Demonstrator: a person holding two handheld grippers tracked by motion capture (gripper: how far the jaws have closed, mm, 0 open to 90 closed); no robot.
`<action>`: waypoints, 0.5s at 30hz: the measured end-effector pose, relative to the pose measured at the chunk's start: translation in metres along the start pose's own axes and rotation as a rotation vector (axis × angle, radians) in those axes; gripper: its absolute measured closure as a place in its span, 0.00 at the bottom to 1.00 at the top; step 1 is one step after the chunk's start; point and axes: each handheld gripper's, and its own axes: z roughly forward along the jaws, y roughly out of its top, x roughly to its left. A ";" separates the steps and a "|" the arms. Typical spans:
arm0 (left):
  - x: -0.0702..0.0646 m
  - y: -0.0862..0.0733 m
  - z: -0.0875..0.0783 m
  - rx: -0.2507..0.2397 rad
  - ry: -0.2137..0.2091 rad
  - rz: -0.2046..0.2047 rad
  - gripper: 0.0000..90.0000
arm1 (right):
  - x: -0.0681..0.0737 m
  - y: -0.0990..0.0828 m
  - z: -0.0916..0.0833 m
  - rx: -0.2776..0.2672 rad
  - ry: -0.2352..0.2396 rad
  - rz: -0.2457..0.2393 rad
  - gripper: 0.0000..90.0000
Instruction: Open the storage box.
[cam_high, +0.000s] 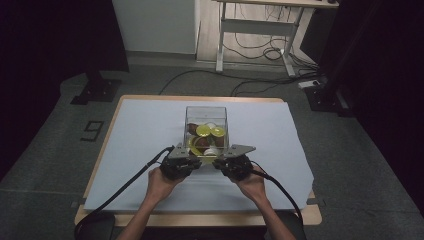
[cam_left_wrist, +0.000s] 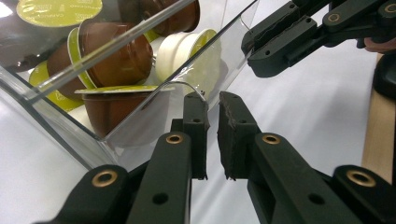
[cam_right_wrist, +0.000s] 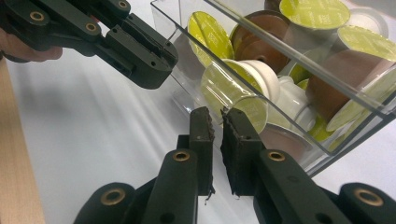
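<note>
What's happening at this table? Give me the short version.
A person holds a gripper in each hand at the near side of a clear plastic box full of coffee capsules. The left gripper and right gripper both have their jaws nearly closed on the box's near wall, one at each end. The box sits on a white sheet covering the table.

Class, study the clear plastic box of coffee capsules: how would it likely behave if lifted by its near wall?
The clear plastic box looks stiff but smooth, so probably slippery. It already sits tilted; the loose capsules would likely slide and shift its balance. It seems light for its size.
</note>
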 end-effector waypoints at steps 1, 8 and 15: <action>-0.001 0.000 0.000 -0.001 0.000 0.000 0.90 | 0.001 0.000 0.000 -0.001 0.001 0.002 0.90; -0.005 -0.003 -0.002 -0.007 -0.005 -0.001 0.90 | 0.004 -0.003 -0.003 -0.009 0.007 0.005 0.90; -0.009 -0.005 -0.004 -0.008 -0.006 0.000 0.90 | 0.007 -0.006 -0.005 -0.017 0.013 0.012 0.90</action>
